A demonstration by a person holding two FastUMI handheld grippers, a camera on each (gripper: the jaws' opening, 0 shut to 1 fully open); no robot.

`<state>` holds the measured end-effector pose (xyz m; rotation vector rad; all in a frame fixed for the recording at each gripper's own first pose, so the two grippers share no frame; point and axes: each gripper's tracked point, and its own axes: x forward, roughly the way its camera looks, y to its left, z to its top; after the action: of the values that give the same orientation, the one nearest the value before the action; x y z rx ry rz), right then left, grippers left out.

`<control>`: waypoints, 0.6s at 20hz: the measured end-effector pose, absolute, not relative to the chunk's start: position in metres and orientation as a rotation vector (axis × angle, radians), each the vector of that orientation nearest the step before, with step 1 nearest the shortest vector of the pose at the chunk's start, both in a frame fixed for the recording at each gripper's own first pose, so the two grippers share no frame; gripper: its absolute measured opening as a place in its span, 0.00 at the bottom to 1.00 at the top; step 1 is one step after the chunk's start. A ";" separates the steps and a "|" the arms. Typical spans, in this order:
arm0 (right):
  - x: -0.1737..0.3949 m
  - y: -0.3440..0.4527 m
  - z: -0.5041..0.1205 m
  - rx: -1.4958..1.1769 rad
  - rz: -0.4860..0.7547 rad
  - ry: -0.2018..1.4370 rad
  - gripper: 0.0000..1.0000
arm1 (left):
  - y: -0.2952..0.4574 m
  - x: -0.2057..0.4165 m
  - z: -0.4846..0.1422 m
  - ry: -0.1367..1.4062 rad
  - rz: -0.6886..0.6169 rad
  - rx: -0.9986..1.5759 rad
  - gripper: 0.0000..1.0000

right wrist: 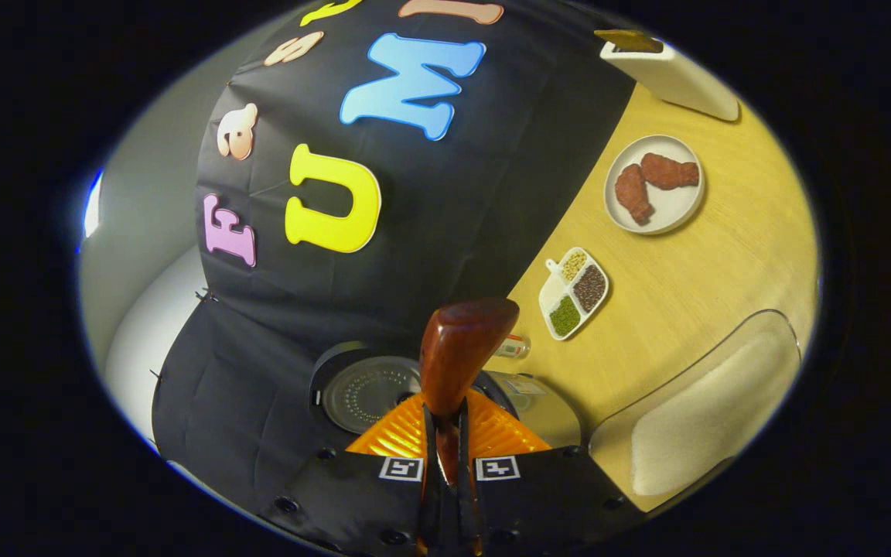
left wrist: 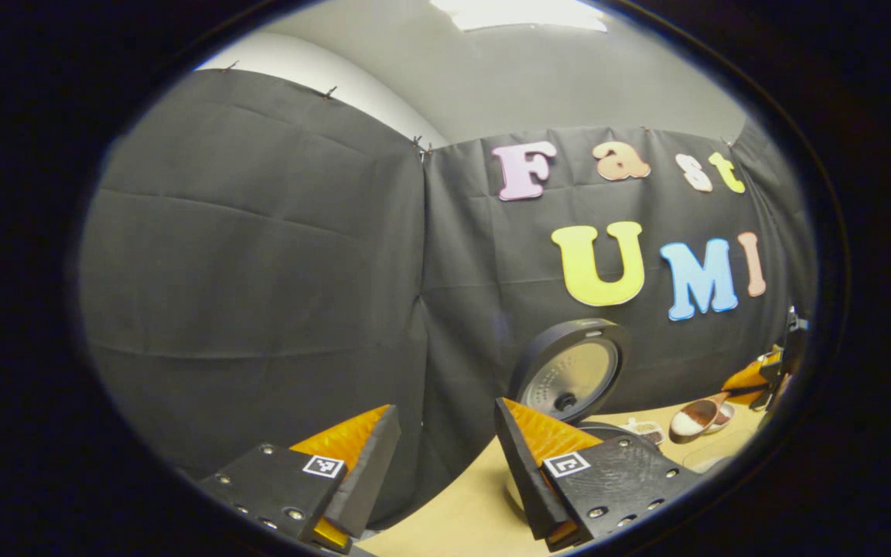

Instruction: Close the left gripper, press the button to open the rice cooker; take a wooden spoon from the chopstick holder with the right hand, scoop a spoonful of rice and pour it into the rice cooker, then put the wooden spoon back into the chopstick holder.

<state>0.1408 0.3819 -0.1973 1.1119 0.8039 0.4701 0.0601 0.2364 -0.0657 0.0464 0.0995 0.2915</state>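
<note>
The rice cooker [left wrist: 569,371] stands with its round lid raised, showing the metal inner plate. My left gripper [left wrist: 445,418] hangs open to the left of it, nothing between its fingers. Farther right, the wooden spoon [left wrist: 697,418] carries white rice in its bowl, held by my right gripper [left wrist: 770,379]. In the right gripper view, my right gripper [right wrist: 445,433] is shut on the handle of the wooden spoon [right wrist: 465,348], whose brown back faces the camera above the open rice cooker [right wrist: 372,391]. A clear rice container [right wrist: 708,418] lies at the right. The white chopstick holder [right wrist: 670,73] stands far off.
On the wooden table [right wrist: 724,255] sit a divided dish of grains [right wrist: 573,292] and a plate with pieces of meat [right wrist: 654,184]. A small bottle [right wrist: 513,346] lies beside the cooker. Black cloth walls close off the back and left.
</note>
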 end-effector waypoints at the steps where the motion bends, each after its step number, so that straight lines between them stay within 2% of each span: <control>1: 0.145 0.393 -0.196 1.112 0.484 0.805 0.10 | 0.242 0.059 -0.069 0.103 0.300 0.045 0.78; 10: 0.151 0.475 -0.217 0.999 0.557 0.834 0.11 | 0.275 0.051 -0.082 0.128 0.359 0.040 0.78; 11: 0.151 0.482 -0.222 0.969 0.564 0.835 0.06 | 0.279 0.051 -0.084 0.132 0.365 0.039 0.79; 12: 0.150 0.490 -0.226 0.933 0.573 0.835 0.10 | 0.283 0.051 -0.086 0.135 0.371 0.038 0.78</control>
<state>0.1497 0.4898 -0.2262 0.9327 0.8350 0.5732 0.0507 0.2825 -0.0855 0.0378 0.1346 0.3705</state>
